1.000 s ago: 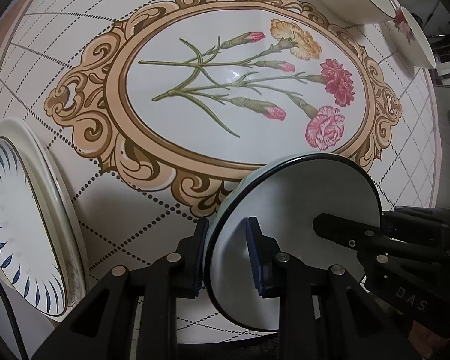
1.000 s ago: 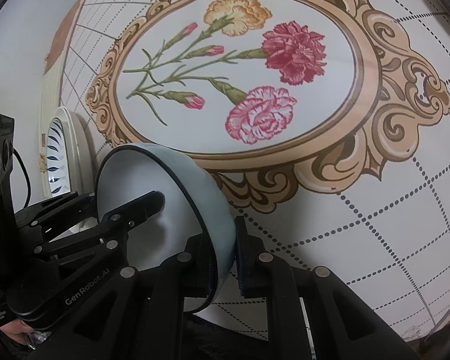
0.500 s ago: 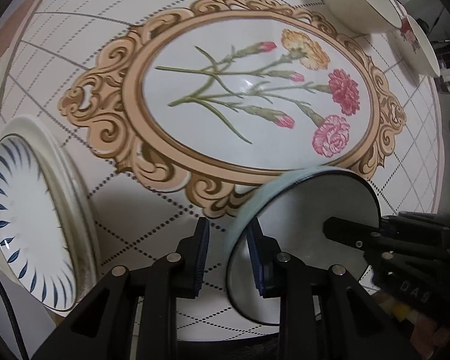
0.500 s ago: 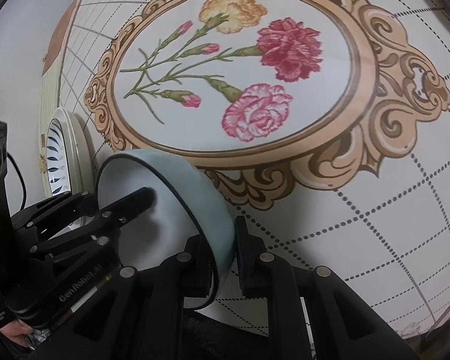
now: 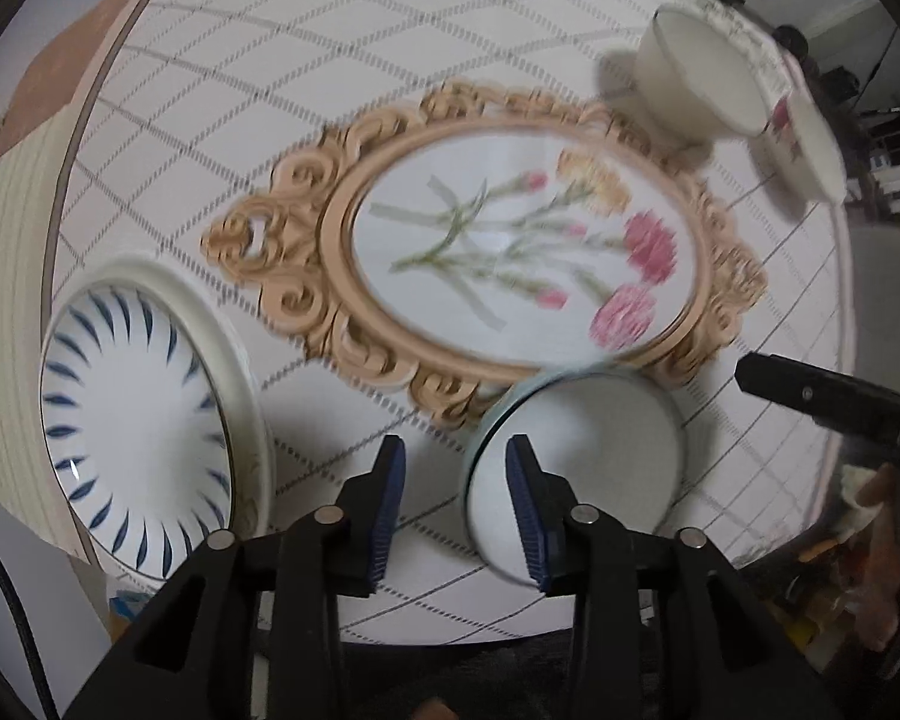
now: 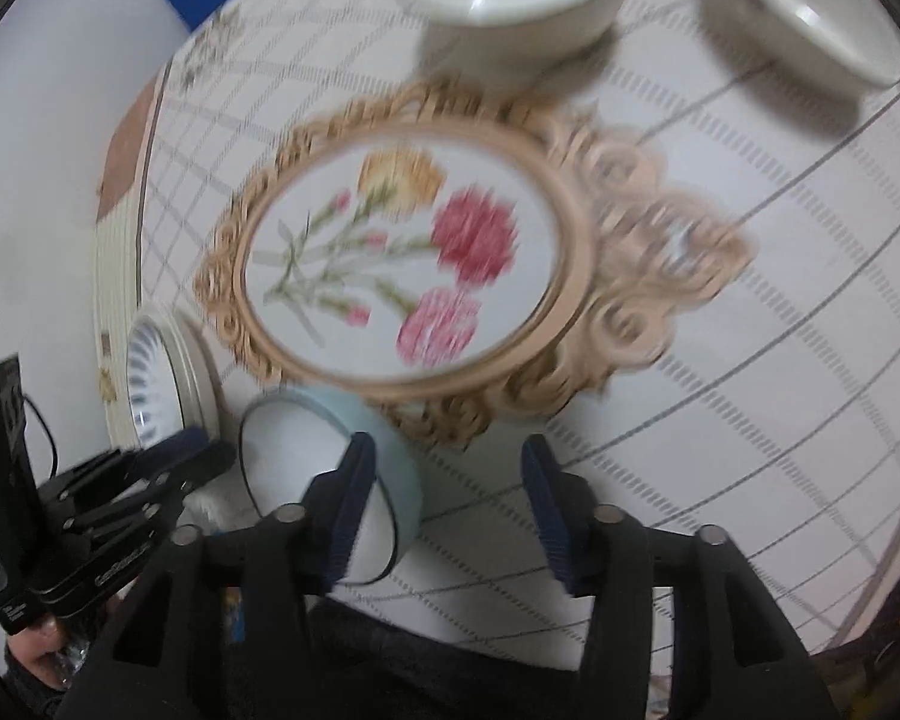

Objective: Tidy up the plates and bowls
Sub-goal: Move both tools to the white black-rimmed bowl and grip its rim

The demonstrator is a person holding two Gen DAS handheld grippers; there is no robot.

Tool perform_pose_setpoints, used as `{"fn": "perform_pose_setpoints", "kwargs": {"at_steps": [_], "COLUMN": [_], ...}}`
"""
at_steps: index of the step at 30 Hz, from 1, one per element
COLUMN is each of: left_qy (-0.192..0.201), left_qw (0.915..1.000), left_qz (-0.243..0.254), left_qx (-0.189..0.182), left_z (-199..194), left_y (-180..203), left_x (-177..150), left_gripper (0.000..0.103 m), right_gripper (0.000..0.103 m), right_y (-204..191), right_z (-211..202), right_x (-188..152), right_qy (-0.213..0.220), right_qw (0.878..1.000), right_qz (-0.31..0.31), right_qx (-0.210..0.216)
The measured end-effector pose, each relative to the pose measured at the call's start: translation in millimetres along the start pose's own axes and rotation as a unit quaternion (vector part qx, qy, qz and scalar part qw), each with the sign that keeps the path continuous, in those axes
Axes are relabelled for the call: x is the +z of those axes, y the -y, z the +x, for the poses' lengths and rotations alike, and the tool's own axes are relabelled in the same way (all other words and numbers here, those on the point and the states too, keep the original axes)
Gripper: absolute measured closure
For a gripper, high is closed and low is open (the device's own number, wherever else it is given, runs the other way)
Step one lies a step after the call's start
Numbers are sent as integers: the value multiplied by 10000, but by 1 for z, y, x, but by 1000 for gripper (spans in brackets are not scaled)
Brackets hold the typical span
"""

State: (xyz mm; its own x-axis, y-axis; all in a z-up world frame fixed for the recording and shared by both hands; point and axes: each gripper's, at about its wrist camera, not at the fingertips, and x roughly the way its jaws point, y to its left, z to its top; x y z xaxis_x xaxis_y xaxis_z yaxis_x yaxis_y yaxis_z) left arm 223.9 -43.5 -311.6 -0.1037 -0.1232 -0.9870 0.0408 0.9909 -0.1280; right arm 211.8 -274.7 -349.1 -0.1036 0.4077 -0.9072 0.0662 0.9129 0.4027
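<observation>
Small pale-blue bowl (image 5: 576, 456) sits on table (image 5: 510, 60) near front edge, w/ left gripper (image 5: 455, 501) and right gripper (image 6: 444, 501) both spread wide, holding nothing. Likely glazed ceramic: rigid, slick, breakable. Best pinched at rim.

A round table (image 5: 222, 120) with a flower-print cloth (image 5: 510, 252) fills the frame; white wall (image 6: 42, 192) at left.

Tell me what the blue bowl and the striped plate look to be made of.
Blue bowl: probably glazed ceramic; smooth pale-blue outside, white inside, thin dark rim line. Striped plate: likely glazed ceramic or porcelain; glossy white face with painted blue strokes and a small highlight. Motion blur leaves melamine possible for both.
</observation>
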Motion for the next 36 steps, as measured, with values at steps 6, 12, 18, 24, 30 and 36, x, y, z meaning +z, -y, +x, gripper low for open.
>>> {"fn": "perform_pose_setpoints", "kwargs": {"at_steps": [6,12,18,24,30,36], "left_qy": [347,597,558,267,-7,21], "left_qw": [9993,9968,9965,9968,9952,9940], "left_qz": [62,-6,152,593,907,1019], "left_qx": [-111,-531,-605,-470,-362,-395], "left_z": [-19,-11,17,51,77,82], "left_y": [19,45,75,103,120,126], "left_x": [56,139,205,242,251,249], "left_gripper": [15,15,15,30,63,93], "right_gripper": [19,19,19,37,62,90], "right_y": [21,49,80,99,105,94], "right_z": [-43,-63,-53,-33,-18,-14], "right_x": [42,88,126,149,164,179], "right_qy": [577,1048,1141,1053,947,889], "right_qw": [9973,9866,9746,9705,9716,9784], "right_qz": [448,1131,1773,2021,2031,1791], "right_qx": [95,534,758,785,766,524]}}
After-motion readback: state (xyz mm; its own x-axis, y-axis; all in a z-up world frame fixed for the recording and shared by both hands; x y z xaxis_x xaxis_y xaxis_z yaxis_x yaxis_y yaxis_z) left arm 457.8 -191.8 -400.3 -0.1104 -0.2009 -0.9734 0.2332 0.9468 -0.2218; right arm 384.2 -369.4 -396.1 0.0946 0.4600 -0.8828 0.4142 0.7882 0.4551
